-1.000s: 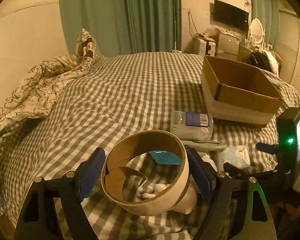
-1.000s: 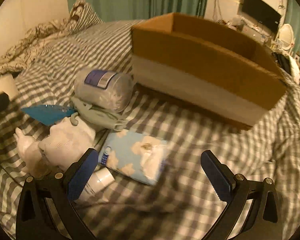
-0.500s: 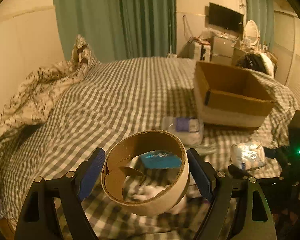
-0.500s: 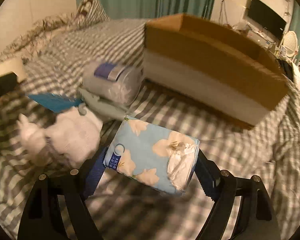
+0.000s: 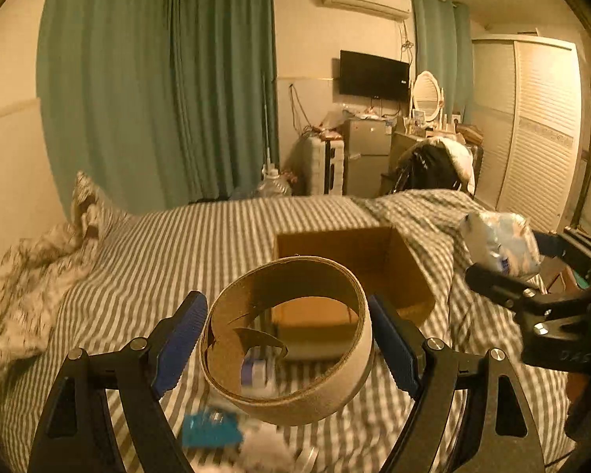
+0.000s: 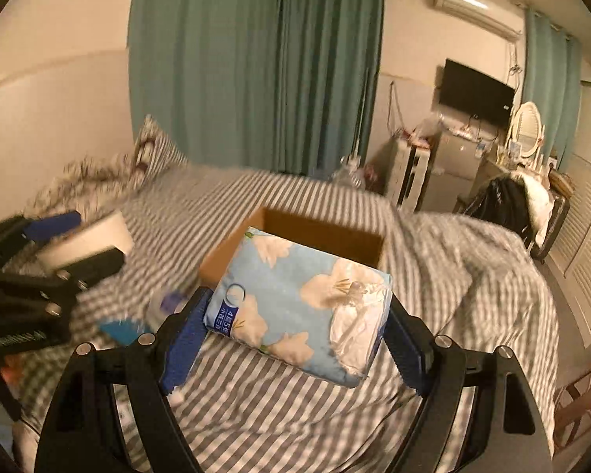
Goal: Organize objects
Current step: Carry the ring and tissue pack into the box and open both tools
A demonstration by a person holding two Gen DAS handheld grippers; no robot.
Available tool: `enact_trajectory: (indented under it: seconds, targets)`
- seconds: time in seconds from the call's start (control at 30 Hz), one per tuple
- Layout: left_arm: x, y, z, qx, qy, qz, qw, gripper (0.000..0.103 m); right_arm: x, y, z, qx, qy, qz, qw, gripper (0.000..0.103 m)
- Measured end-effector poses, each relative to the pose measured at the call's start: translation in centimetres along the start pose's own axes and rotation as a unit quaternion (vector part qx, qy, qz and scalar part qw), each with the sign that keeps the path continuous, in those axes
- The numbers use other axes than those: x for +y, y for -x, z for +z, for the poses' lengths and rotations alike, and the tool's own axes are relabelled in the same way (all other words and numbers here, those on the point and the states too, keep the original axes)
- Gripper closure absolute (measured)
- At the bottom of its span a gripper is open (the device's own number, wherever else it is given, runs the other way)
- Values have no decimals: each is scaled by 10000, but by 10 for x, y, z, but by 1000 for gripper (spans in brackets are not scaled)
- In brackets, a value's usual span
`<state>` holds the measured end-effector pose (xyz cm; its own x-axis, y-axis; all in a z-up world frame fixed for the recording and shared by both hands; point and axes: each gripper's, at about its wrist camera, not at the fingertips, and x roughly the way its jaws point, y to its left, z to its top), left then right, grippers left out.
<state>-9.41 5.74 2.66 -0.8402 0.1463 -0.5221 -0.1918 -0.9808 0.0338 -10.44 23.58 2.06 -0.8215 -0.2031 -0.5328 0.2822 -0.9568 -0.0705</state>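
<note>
Above the bed (image 6: 295,394), each tool grips an object.

Left tongs (image 5: 287,339) clamped, raised; right tongs (image 6: 295,327) clamped, raised.

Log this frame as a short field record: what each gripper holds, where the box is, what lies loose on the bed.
left gripper: shut on wide brown cardboard tape ring, held above the bed
right gripper: shut on light blue floral tissue pack, lifted clear of the bedding
open brown cardboard box: on the grey-and-white checked bedspread, ahead of both grippers, no contents visible
loose items: small teal packet and a white soft object, both blurred, below the tape ring
image quality: motion blur in both views
</note>
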Motion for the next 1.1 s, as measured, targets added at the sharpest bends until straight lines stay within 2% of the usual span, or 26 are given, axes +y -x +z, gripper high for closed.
enact_trajectory:
  seconds: [0.13, 0.27, 0.5, 0.67, 0.77, 0.83, 0.87, 0.97, 1.1]
  targets:
    - [-11, -37, 21, 52, -191, 101, 9998, 18, -18, -12, 22, -90, -78, -51, 9999, 21]
    - [-13, -80, 32, 205, -171, 111, 9996, 18, -33, -46, 37, -26, -233, 15, 9997, 21]
    - [-16, -145, 21, 514, -234, 203, 9982, 18, -47, -114, 42, 305, -424, 164, 9985, 21]
    - [-21, -175, 12, 630, -234, 51, 9977, 18, -51, -158, 37, 557, -432, 247, 9972, 20]
    - [-23, -183, 8, 582, -290, -23, 9979, 16, -55, -171, 31, 506, -469, 195, 9974, 18]
    - [-25, -187, 4, 638, -313, -57, 9975, 14, -61, -174, 26, 459, -615, 88, 9970, 8]
    - [-26, -188, 2, 687, -324, -73, 9971, 11, -64, -172, 23, 452, -728, 56, 9963, 7]
    - [-31, -180, 3, 668, -342, -29, 9972, 6, -72, -160, 23, 381, -914, 100, 9950, 7]
    - [-34, -156, 12, 514, -385, -30, 9979, 0, -77, -129, 24, 241, -885, -157, 9957, 6]
